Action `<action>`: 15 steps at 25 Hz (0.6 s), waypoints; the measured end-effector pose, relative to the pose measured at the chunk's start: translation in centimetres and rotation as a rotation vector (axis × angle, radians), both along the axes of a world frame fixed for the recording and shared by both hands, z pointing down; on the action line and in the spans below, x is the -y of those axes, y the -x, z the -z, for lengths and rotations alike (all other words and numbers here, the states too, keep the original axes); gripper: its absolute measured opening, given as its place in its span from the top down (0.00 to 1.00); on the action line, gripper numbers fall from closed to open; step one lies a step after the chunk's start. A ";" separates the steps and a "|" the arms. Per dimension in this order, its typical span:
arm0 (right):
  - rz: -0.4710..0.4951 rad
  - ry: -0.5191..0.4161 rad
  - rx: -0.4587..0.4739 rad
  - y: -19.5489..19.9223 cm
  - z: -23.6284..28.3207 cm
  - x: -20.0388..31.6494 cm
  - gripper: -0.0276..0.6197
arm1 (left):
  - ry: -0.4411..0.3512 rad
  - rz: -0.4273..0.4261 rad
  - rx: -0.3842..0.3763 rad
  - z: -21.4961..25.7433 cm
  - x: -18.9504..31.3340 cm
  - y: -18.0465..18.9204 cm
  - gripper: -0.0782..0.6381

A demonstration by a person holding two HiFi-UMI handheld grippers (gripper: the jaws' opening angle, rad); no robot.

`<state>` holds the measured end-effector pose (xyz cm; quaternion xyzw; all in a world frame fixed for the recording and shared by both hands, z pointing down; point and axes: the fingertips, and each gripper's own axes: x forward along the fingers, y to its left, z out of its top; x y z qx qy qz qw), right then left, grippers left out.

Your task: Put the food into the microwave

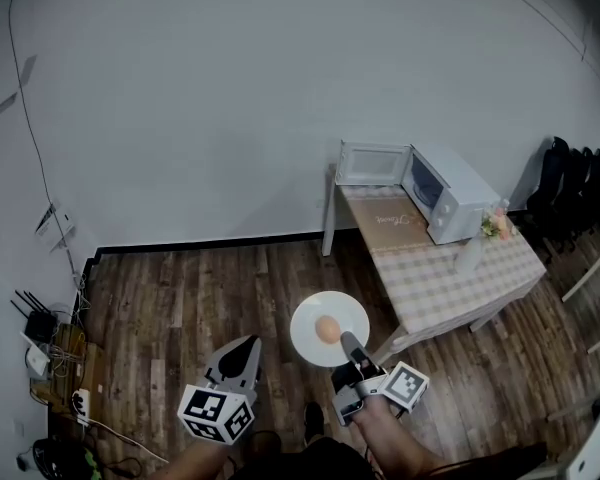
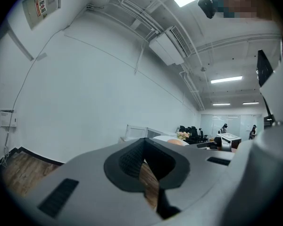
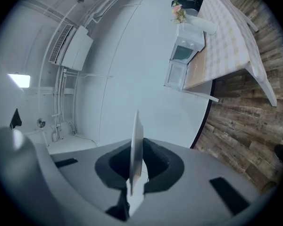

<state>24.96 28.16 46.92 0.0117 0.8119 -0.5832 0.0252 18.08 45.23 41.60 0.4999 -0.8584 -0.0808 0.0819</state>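
Food (image 1: 327,329): one rounded orange-tan piece, loose near the middle of a white plate (image 1: 305,343); the plate is held in the air over the wood floor (image 1: 180,298), well apart from the microwave (image 1: 452,196).

Head view: the right tool (image 1: 348,341) pinches the plate's near rim, a one-sided hold; the left tool (image 1: 243,349) sits low at the left, apart from the plate. The microwave stands on the checked bench (image 1: 450,273) by the wall; its door (image 1: 372,163) stands open to the left. Judged risks: the piece looks free to roll, so any tilt could send it over the far rim; a rim-only pinch may let the plate sag or twist. There is open floor between plate and bench; the bench's near corner lies close to the direct line; flowers (image 1: 497,225) sit to the microwave's right, away from the opening.

Left gripper view: jaws pressed together at the tips, nothing between them; plate and food show just beyond, to the right.

Right gripper view: jaws clamped on the plate's rim, seen edge-on between them; microwave and open door lie far ahead. Judged: the door edge and the frame of the opening are the tight spots on entry; the plate must go in level.
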 end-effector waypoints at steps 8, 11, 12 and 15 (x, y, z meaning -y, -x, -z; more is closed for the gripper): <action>0.020 -0.011 -0.008 4.1 0.0 5.1 0.91 | -0.002 -0.012 -0.005 0.3 5.6 3.4 0.88; 0.028 -0.009 0.002 5.6 0.2 6.7 0.91 | 0.008 -0.002 -0.007 0.4 7.2 4.8 0.88; 0.029 -0.006 0.010 6.1 0.4 7.2 0.91 | 0.016 0.005 -0.008 0.4 7.7 5.3 0.88; 0.034 -0.005 0.014 7.1 0.6 8.7 0.92 | 0.026 0.028 -0.005 0.5 8.8 6.4 0.88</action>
